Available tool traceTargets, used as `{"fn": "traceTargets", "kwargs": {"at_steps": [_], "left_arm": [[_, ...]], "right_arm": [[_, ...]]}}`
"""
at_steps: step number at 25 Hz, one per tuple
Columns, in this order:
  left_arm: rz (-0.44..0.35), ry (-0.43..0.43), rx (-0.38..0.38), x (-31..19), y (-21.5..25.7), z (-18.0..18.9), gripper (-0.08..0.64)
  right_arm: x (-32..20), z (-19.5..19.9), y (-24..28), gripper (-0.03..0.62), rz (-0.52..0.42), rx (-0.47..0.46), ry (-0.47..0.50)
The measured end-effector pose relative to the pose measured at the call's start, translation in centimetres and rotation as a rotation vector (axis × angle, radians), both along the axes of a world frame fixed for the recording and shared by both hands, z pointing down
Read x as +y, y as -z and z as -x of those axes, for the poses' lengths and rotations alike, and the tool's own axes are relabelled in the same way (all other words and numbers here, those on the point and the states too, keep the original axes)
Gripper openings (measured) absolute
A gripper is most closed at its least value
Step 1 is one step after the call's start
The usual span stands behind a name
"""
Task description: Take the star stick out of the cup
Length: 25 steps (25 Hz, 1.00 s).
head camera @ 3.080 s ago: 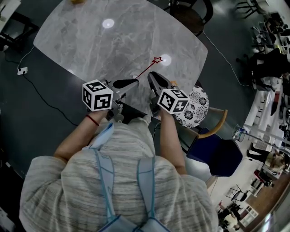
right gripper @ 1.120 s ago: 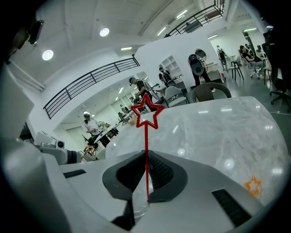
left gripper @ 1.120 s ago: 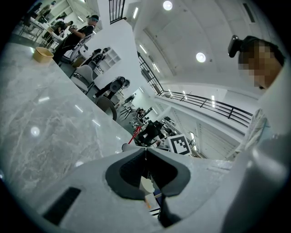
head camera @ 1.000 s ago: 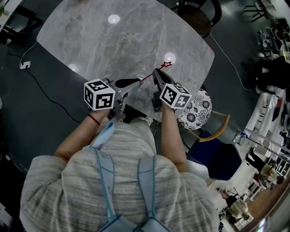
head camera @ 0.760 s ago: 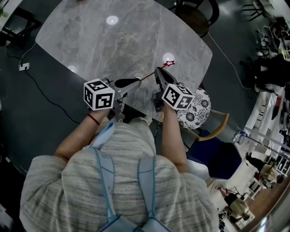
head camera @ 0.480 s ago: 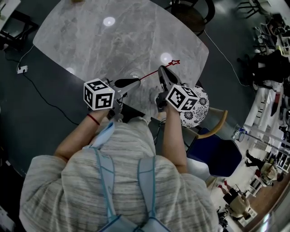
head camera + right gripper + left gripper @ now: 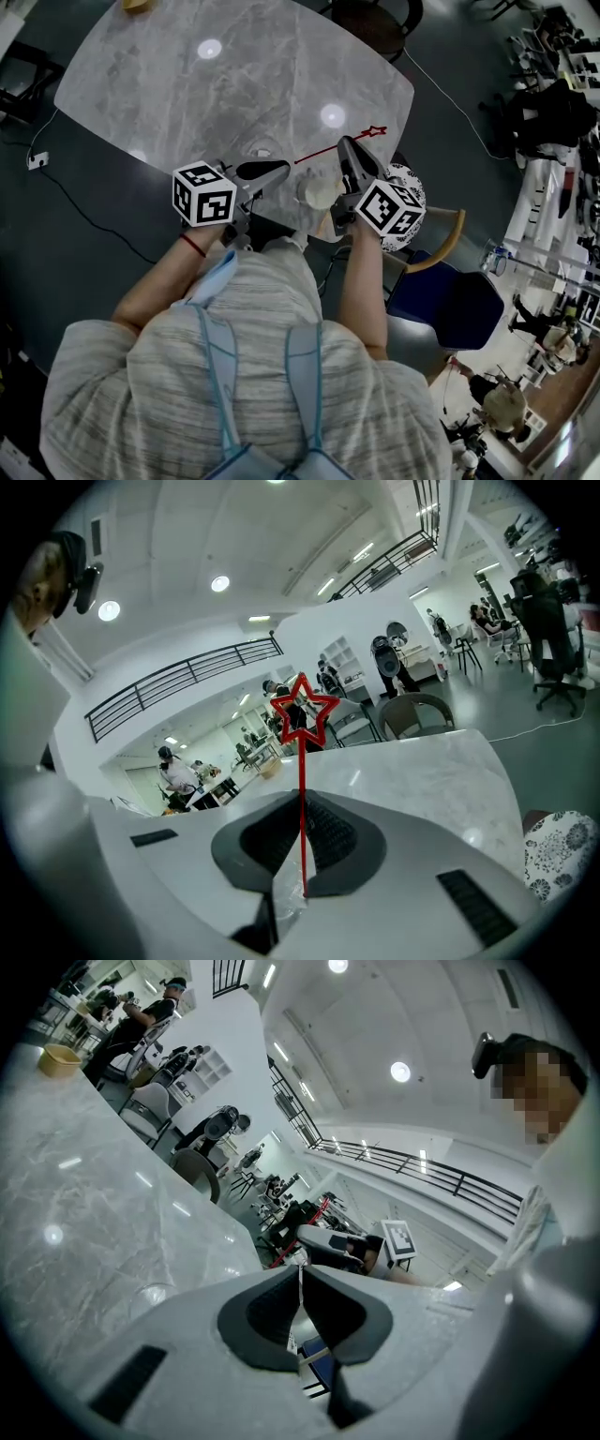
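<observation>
My right gripper [image 7: 351, 150] is shut on the red star stick [image 7: 330, 149] and holds it over the table's near right part. The star [image 7: 302, 710] stands past the fingertips in the right gripper view, and the stick's tail [image 7: 302, 874] runs back between the pads. Its lower end hangs free over the table, in no cup. A pale round cup-like thing [image 7: 319, 192] shows just left of the right gripper. My left gripper [image 7: 281, 169] is shut, pads together [image 7: 301, 1283], with nothing I can make out between them.
A clear round glass-like ring [image 7: 262, 150] sits on the grey marble table [image 7: 187, 94] just ahead of the left gripper and shows again as a clear ring [image 7: 150, 1293]. A patterned seat [image 7: 410, 183] and a blue chair [image 7: 450, 309] stand at the right. A cable [image 7: 84, 211] lies on the floor.
The right gripper has carried the star stick to the right and upward, away from the clear ring. The pale round thing has come into sight beside it. The left gripper looks almost unmoved.
</observation>
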<state>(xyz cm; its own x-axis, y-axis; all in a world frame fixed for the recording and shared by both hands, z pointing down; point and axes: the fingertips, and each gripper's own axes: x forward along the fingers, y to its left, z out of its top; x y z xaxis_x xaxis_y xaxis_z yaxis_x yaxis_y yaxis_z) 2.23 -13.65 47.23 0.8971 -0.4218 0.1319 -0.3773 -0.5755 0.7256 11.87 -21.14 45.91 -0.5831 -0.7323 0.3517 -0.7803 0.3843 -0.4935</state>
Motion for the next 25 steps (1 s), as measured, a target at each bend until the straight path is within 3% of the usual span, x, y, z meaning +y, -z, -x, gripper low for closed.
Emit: {"fn": "traceTargets", "kwargs": {"at_steps": [5, 11, 25], "left_arm": [[-0.002, -0.030, -0.002, 0.6, 0.4, -2.9, 0.023], [-0.009, -0.071, 0.002, 1.1, 0.5, -3.6, 0.023], [-0.011, -0.137, -0.005, 1.5, 0.5, -6.2, 0.023]], "right_arm": [[1.7, -4.7, 0.4, 0.017, 0.035, -0.013, -0.046], [3.1, -6.8, 0.2, 0.017, 0.079, 0.001, -0.077], [6.4, -9.3, -3.3, 0.017, 0.294, 0.010, 0.002]]}}
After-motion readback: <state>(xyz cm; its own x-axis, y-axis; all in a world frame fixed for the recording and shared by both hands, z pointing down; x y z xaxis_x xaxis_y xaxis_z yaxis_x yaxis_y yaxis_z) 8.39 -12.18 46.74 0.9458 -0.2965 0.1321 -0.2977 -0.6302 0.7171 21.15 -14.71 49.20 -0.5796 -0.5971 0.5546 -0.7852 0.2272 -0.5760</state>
